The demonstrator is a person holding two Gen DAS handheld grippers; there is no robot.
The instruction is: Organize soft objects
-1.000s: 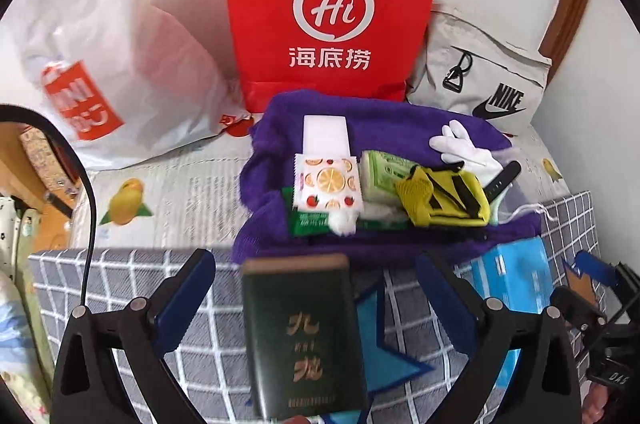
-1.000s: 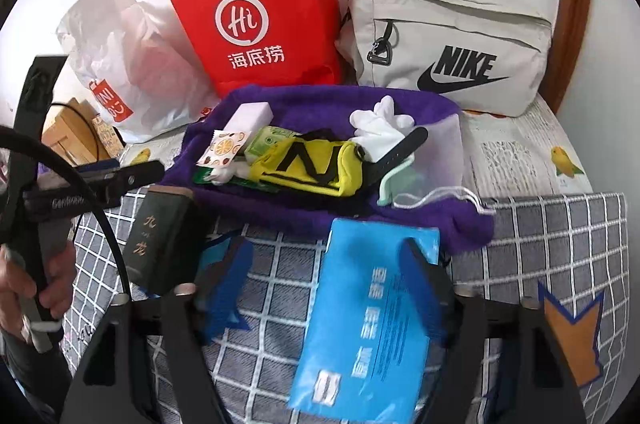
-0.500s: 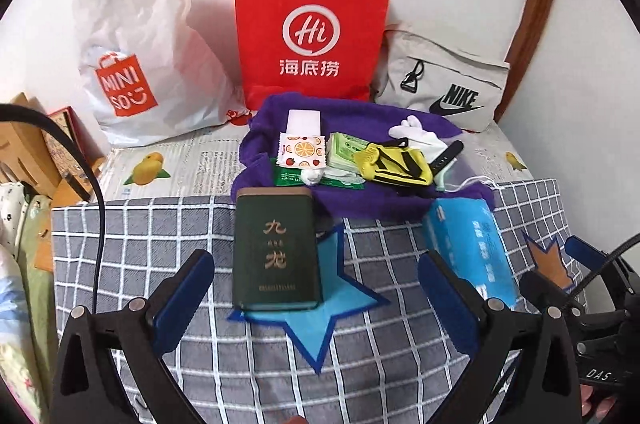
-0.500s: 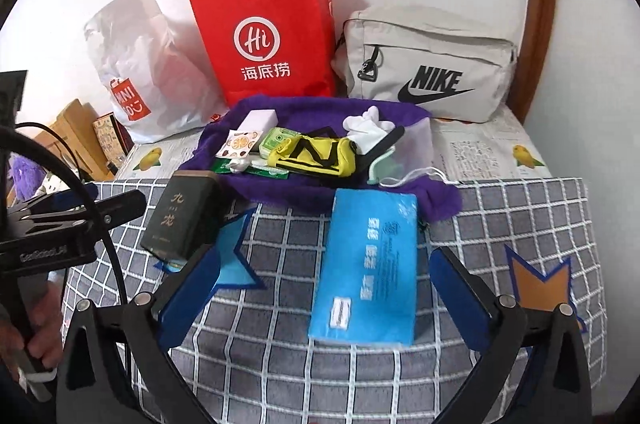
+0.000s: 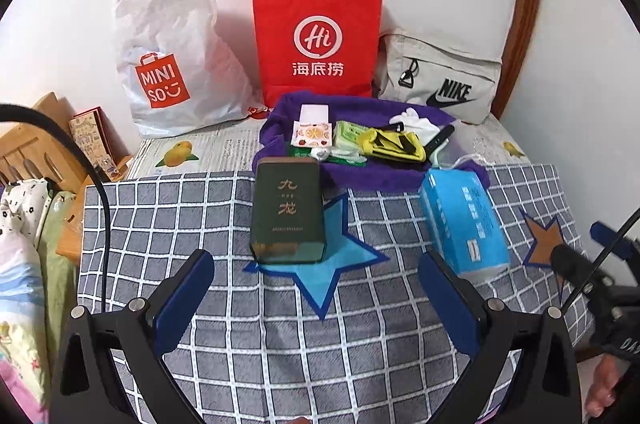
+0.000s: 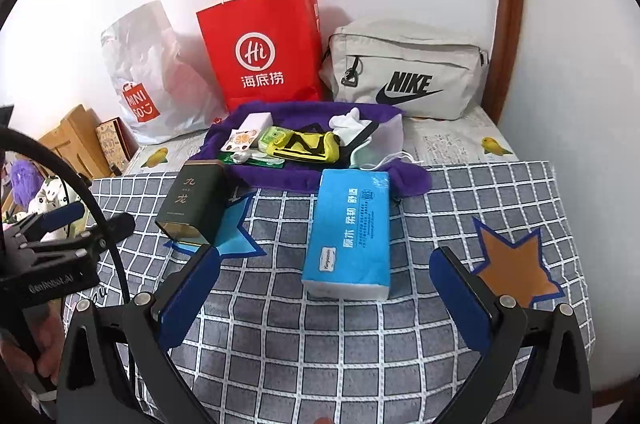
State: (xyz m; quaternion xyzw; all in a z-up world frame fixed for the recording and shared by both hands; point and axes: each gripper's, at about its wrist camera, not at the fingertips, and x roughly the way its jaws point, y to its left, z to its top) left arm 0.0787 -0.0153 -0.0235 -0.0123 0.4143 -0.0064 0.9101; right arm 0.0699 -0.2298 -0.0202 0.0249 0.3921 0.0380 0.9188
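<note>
A purple towel (image 5: 376, 180) (image 6: 280, 180) lies at the back of the checked cloth with small items on it: a yellow-black pouch (image 5: 394, 144) (image 6: 306, 146), white gloves (image 5: 414, 120) (image 6: 348, 122), fruit-print and green packets (image 5: 312, 134). A dark green tin (image 5: 288, 214) (image 6: 190, 202) lies on a blue star. A blue tissue pack (image 5: 466, 224) (image 6: 348, 236) lies to its right. My left gripper (image 5: 316, 300) is open and empty, in front of the tin. My right gripper (image 6: 324, 288) is open and empty, in front of the tissue pack.
Against the wall stand a white Miniso bag (image 5: 168, 52) (image 6: 148, 72), a red paper bag (image 5: 316, 40) (image 6: 264, 52) and a grey Nike bag (image 5: 440, 80) (image 6: 404, 68). An orange star patch (image 6: 516, 264) lies at right. Wooden items and a bed lie left of the table.
Both grippers have pulled back and risen from the tin and the tissue pack. Both objects now lie farther ahead on the cloth. Jaws stayed open.
</note>
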